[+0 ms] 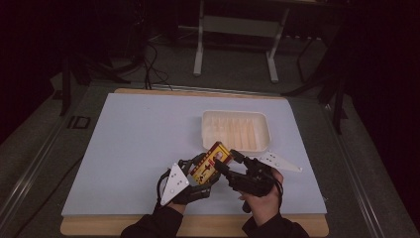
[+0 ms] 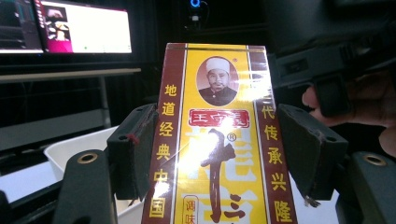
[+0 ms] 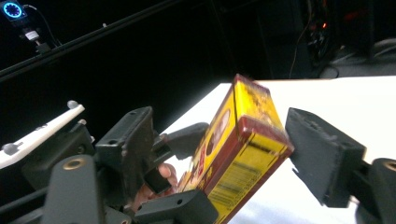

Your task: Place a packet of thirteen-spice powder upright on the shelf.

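Nearest you, both your hands sit at the front edge of the pale blue bench top (image 1: 138,144), sleeves coming in from below. Your left gripper (image 1: 200,171) has its jaws pinching the yellow-and-maroon cardboard box with Chinese lettering (image 1: 212,162): in the left gripper view the black pads press on the box's two maroon side bands, with the printed front facing the camera and the box (image 2: 217,149) standing upright between them. A grey three-cornered plate (image 1: 172,183) rides on top of that gripper.

Just beside it, your right hand (image 1: 262,201) brings the right gripper (image 1: 225,161) up to the same box. In the right gripper view its jaws are spread, one pad on each side of the box (image 3: 238,149), which tilts toward the camera showing its barcode end; the right pad stands clear of the box, and the left pad's gap you cannot judge. Your left gripper's jaws (image 3: 182,144) show behind, holding the box lower down.

The box is held above the bench, off its surface, over the front middle of the bench.

Beyond it, just past the box's top end, sits a shallow white rectangular plastic tray (image 1: 236,115), right of centre on the bench. Farther off, past the bench, stand the pale legs of a metal frame (image 1: 198,44) on the dark floor.
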A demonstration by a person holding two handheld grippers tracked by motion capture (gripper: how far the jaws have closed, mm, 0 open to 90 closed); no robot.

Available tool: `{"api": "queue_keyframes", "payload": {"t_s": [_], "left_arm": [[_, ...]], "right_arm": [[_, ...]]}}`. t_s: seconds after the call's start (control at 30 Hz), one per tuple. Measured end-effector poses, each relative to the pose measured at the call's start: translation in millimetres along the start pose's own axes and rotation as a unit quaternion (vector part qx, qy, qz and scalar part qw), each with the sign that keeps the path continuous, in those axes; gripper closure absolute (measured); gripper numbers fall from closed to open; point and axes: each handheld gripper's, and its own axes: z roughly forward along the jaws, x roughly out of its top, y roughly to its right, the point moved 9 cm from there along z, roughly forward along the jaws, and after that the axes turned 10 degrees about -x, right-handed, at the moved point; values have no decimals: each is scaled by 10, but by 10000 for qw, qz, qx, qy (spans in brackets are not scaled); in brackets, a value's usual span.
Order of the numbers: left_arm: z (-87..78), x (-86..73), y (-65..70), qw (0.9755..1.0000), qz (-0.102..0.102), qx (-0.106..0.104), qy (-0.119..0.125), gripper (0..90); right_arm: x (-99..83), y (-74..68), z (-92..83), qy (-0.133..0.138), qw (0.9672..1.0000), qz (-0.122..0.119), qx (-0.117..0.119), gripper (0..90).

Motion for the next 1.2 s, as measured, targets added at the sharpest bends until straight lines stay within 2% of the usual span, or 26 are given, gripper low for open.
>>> {"api": "queue_keyframes", "payload": {"t_s": [0.13,0.3,0.4,0.47,0.6,0.8,0.93,1.2], "left_arm": [[-11,24,10,9999,40,-12,131,332],[-11,26,0,9998,50,9,192,331],[1,-14,2,9998,-151,-15,137,329],[10,-37,-2,9998,-164,21,57,326],[12,-33,-11,9996,-285,61,38,316],[2,20,-34,9993,-351,123,82,266],[-10,46,-61,9989,-403,225,26,187],[-31,15,-66,9978,-587,257,-183,141]], "right_arm": [[26,-6,56,-20,9999,145,-10,389],[27,20,138,-269,9988,408,7,524],[15,43,168,-382,9977,552,-93,642],[9,33,178,-437,9973,589,-94,667],[8,6,192,-441,9981,381,-198,672],[2,-49,231,-530,9983,112,-217,674],[65,-47,242,-433,9987,-14,-271,673],[239,57,266,-201,9979,-309,-535,674]]}}
